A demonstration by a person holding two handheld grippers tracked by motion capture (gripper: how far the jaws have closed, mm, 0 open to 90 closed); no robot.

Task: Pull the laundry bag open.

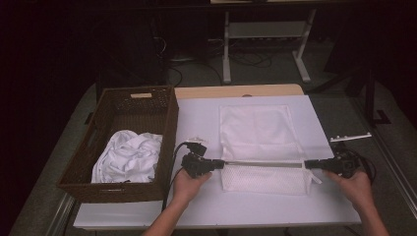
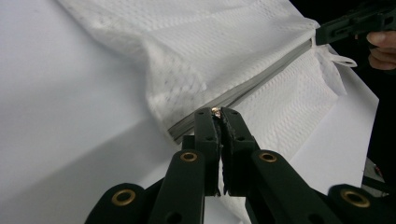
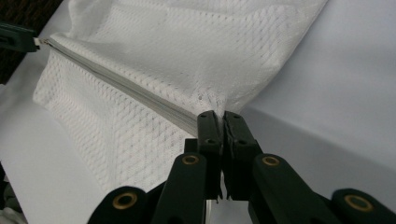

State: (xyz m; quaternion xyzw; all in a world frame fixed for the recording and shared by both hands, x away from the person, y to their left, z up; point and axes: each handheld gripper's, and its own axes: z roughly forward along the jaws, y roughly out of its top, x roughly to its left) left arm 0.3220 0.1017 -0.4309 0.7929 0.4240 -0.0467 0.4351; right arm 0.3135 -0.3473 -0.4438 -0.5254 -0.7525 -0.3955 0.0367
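— Looking across the white table (image 1: 196, 206) first: what lies on it, biggest thing down?

— One table, filling the middle of the high view. At its left edge stands one brown wicker basket (image 1: 167, 118), with crumpled white cloth (image 1: 129, 156) inside. Right of centre lies one white mesh laundry bag (image 1: 258, 132).

— Which way does the bag run?

— Its body stretches from the centre of the frame down toward the lower edge. Its zipper (image 1: 263, 164) crosses it the other way, a straight grey line running left to right, pulled taut between the two grippers. That line is the long axis of what is being worked.

— And the grippers?

— Two. The left gripper (image 1: 220, 164) sits at the zipper's left end, just right of the basket; in the left gripper view its jaws are pressed together on the small metal zipper pull (image 2: 215, 110). The right gripper (image 1: 309, 164) sits at the zipper's right end, jaws clamped together on the bag's fabric right beside the zipper's end there, as the right gripper view shows.

— Anything smaller?

— A thin white loop tab (image 2: 340, 59) sticks out at the bag's corner by the right gripper.
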